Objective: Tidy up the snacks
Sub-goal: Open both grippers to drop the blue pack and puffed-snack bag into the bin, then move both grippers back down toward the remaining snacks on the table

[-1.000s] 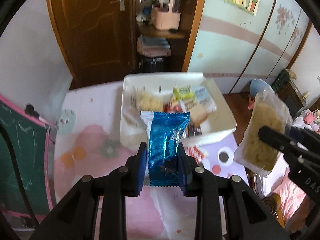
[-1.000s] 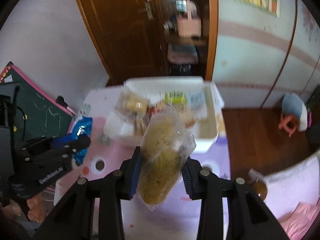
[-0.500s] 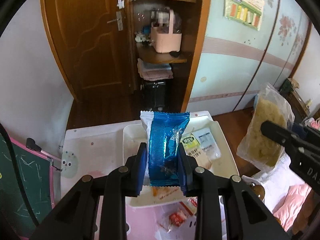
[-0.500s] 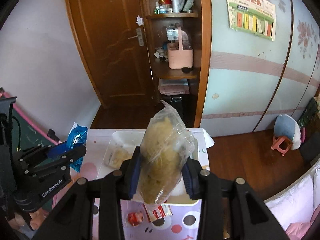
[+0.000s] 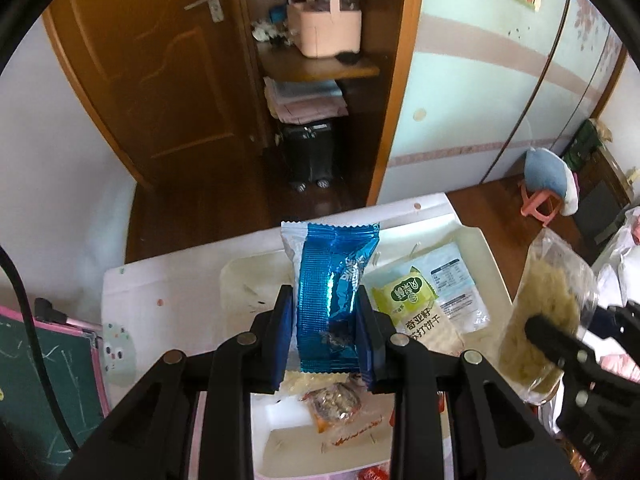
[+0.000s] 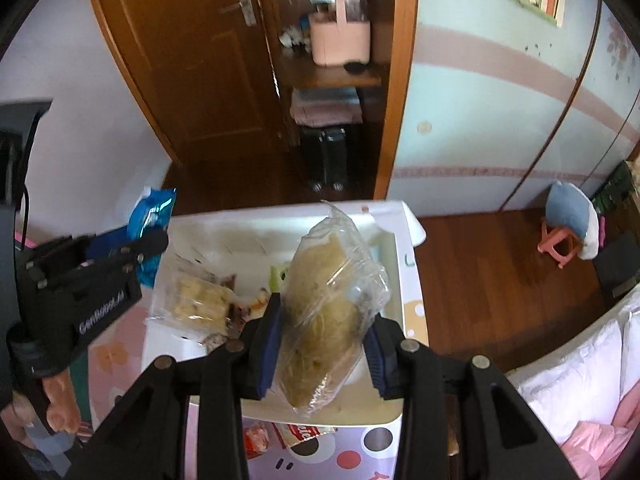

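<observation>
At the bottom centre of each wrist view, the left gripper (image 5: 326,336) clamps a blue foil packet (image 5: 334,292) and the right gripper (image 6: 322,344) a clear bag of yellowish snack (image 6: 326,308), both poised above the white tray (image 6: 394,410) mid-frame, probably for dropping in among the packets there.

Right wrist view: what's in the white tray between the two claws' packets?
A clear packet of pale yellow biscuits, lying in the white plastic tray between the blue foil packet and the clear noodle bag.
</observation>
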The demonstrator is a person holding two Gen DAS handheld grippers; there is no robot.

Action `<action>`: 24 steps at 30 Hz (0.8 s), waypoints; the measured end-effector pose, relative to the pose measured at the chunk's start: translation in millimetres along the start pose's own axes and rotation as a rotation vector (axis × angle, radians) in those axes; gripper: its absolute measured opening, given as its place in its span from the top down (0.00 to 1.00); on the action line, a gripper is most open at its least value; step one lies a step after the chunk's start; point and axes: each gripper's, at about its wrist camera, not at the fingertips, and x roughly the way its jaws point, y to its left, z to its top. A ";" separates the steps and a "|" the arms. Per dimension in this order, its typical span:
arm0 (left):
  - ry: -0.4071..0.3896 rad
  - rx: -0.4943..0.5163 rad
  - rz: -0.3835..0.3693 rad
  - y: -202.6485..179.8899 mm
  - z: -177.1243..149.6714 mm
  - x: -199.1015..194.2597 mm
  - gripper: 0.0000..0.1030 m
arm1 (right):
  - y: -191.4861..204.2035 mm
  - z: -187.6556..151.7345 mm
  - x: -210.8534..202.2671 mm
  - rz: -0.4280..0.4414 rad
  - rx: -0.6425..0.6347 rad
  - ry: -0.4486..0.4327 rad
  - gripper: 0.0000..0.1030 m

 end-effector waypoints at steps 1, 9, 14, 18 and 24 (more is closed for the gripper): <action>0.009 0.005 -0.002 -2.0 0.9 6.2 0.74 | -0.7 -1.4 5.4 -0.008 0.000 0.012 0.64; 0.062 0.029 -0.013 -12.0 2.5 39.1 0.74 | -7.8 -7.9 30.2 -0.036 0.019 0.071 0.63; 0.061 0.051 0.002 -17.9 0.6 47.0 0.38 | -8.0 -9.9 38.4 -0.045 0.029 0.093 0.62; 0.017 0.044 0.023 -17.6 -1.4 41.3 0.09 | -10.8 -11.2 44.2 -0.015 0.060 0.118 0.53; 0.048 0.006 0.016 -9.6 -4.9 41.1 0.09 | -7.4 -14.8 42.5 0.004 0.052 0.114 0.36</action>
